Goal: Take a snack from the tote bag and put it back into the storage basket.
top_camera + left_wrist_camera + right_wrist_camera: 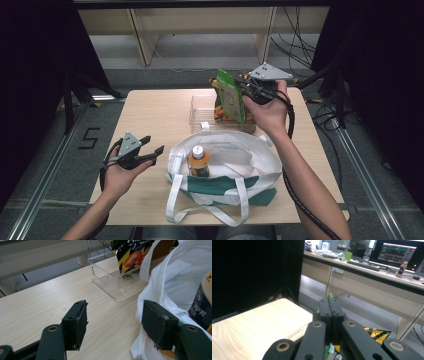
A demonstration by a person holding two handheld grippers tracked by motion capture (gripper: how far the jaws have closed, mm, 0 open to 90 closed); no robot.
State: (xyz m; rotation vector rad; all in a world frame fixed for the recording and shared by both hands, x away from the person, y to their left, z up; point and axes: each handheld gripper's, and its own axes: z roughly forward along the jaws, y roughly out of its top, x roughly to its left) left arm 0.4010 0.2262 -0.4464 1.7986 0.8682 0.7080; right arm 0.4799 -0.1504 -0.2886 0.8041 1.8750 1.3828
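Snack bag lifted above the clear box

The right gripper has its jaws closed on the green snack bag, over the clear box. The left gripper stands open beside the white bag.

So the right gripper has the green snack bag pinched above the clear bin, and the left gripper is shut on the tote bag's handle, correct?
Not quite. The left gripper is open and holds nothing: the left gripper view shows its jaws apart over bare table, beside the white tote bag. The rest holds: the right gripper is shut on the green snack bag above the clear bin.
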